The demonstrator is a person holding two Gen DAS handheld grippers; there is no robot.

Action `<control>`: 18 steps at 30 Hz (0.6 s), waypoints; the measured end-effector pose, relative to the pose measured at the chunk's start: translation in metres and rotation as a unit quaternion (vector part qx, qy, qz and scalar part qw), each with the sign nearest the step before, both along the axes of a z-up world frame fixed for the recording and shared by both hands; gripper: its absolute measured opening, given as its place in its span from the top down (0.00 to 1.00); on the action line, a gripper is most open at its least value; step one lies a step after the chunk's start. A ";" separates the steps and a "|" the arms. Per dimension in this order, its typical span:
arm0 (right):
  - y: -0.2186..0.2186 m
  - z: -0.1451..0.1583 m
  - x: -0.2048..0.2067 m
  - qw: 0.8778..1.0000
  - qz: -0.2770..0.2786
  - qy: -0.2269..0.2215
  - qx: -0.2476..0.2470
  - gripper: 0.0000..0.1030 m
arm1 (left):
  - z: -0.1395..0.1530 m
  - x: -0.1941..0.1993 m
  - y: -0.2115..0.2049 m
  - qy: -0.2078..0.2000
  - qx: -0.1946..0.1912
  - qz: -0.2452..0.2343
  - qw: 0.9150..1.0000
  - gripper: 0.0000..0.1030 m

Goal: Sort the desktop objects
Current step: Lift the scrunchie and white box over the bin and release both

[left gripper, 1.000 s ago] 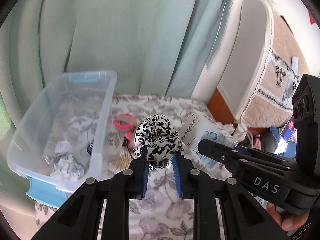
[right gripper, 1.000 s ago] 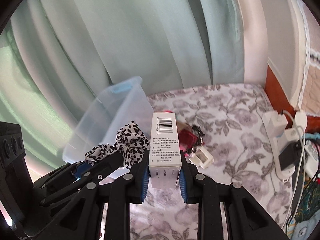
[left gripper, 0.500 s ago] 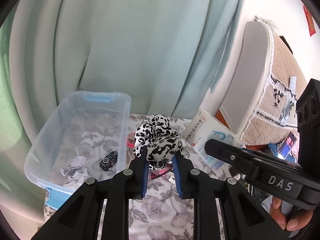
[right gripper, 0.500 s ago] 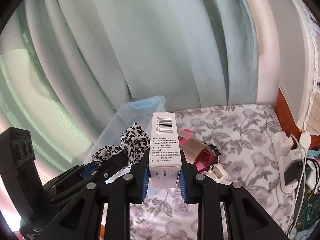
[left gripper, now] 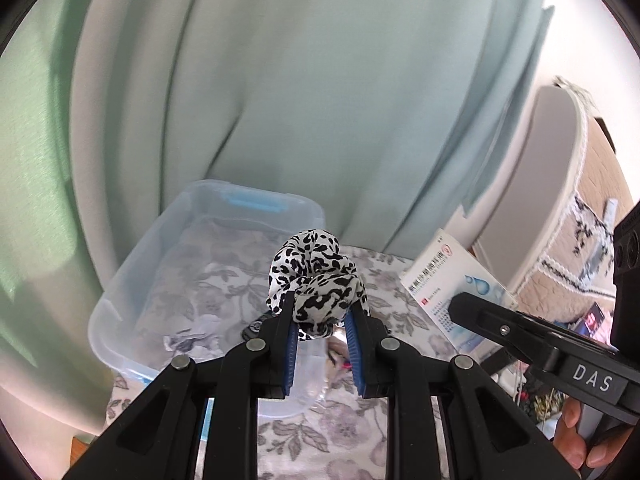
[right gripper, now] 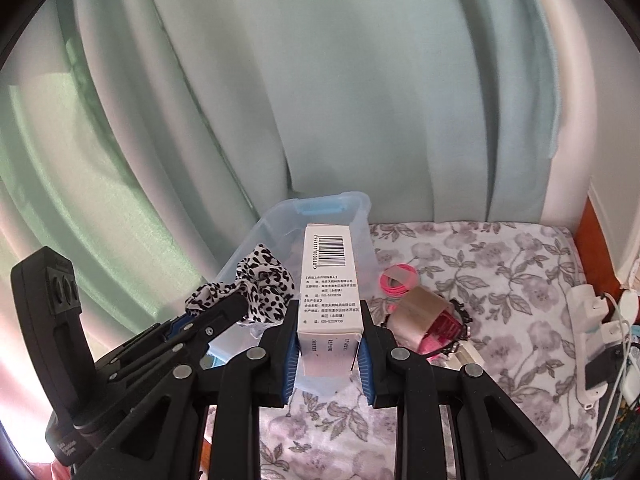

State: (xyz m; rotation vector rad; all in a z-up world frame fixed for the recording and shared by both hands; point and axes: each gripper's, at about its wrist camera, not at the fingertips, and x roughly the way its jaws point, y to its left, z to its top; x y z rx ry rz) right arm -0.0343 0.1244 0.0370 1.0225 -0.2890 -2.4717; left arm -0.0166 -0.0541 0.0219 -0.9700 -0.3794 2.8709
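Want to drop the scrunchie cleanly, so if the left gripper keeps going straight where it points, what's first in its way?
Probably the clear bin: the left gripper, shut on the scrunchie, points down toward it. Depth is unclear.

My left gripper (left gripper: 322,320) holds a black-and-white spotted scrunchie (left gripper: 316,276); my right gripper (right gripper: 329,344), blue-padded, holds a white box (right gripper: 329,280). Bin (left gripper: 132,280): clear, blue-handled.

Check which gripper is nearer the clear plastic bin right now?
Left. The left gripper, shut on the spotted scrunchie, hangs at the bin's near right corner. The right gripper, shut on the white box, sits further right, beside the left one.
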 end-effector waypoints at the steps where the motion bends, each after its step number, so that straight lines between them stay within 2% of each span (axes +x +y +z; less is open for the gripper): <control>1: -0.003 -0.001 -0.002 1.000 0.003 -0.002 0.001 0.73 | -0.001 0.000 -0.005 -0.001 0.002 0.006 1.000 0.78; 8: -0.025 -0.005 -0.012 1.000 0.025 -0.012 0.011 0.73 | -0.010 -0.003 -0.036 -0.010 0.016 0.045 0.999 0.78; 18: -0.055 -0.016 -0.026 0.998 0.057 -0.031 0.026 0.73 | -0.026 -0.007 -0.062 -0.028 0.031 0.075 0.996 0.78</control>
